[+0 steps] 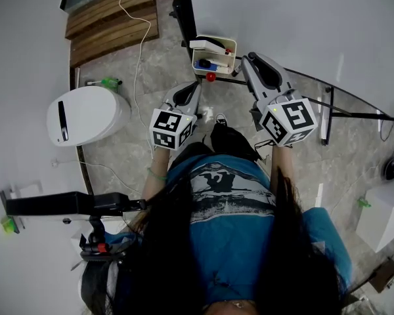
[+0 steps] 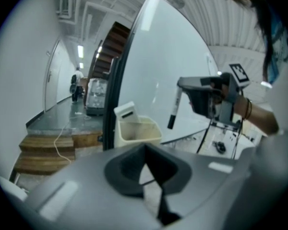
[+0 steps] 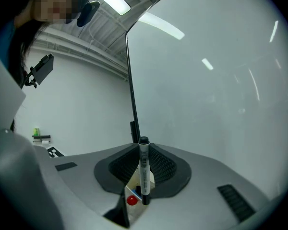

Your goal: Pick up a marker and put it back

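Note:
My right gripper is shut on a black marker, which stands upright between the jaws with its cap end up. From the left gripper view the marker hangs from that gripper, in front of the whiteboard. The cream holder box is fixed at the whiteboard's left edge, just left of the right gripper. It holds a white eraser and a blue item. A red knob sits under it. My left gripper is below the box, jaws together and empty.
Wooden steps lie at the top left, with a white cable trailing over them. On the floor to the left stands a white rounded unit. A black stand is at the lower left. The whiteboard's black frame legs run out to the right.

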Available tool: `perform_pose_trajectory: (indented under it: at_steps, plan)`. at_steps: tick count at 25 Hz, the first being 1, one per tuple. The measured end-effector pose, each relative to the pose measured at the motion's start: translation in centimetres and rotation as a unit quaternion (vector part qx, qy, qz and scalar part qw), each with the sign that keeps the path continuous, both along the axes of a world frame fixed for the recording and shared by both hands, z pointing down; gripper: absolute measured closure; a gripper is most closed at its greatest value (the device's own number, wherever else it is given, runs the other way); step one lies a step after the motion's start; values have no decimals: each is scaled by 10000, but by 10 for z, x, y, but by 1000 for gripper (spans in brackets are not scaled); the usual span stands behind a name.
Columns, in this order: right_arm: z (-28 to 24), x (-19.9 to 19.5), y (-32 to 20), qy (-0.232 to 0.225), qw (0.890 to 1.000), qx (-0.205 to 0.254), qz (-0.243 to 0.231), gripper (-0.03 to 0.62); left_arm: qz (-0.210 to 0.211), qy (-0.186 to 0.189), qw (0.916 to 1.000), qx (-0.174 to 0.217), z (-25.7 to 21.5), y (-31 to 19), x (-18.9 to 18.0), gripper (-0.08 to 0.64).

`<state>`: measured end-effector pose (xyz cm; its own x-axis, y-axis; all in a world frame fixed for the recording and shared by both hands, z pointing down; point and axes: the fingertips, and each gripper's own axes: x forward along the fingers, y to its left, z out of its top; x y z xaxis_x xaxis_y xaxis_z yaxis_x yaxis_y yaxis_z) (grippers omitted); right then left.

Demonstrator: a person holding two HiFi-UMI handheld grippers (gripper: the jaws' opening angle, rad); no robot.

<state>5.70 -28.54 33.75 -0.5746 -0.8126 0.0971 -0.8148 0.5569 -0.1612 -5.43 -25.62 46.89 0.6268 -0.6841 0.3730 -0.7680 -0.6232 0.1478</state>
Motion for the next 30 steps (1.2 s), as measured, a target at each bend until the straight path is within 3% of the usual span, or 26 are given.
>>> perform_pose_trajectory:
  at_steps: [7,12,21,26,30]
  plan:
    - [0,-3,-1,1,10000,6,-21,523,-228,356,9991,-63,-3,-2,-5,558]
    - [1,-6,-2,29,10000,13,-64,522,-260,330,9991,-86,-1,-2,-7,558]
    - [12,-24,-18,561,9976,126,-375,523,-343,354,9987,-105,2,-3,-9,558]
    - [38,-50,-29,1163,9905,93,-733,523,-489,356,9981,-126,3,-5,-18,558]
    - [65,-70,-33,1963,9754,60,-1005,523,-601,344,9975,-142,5,-4,-24,558]
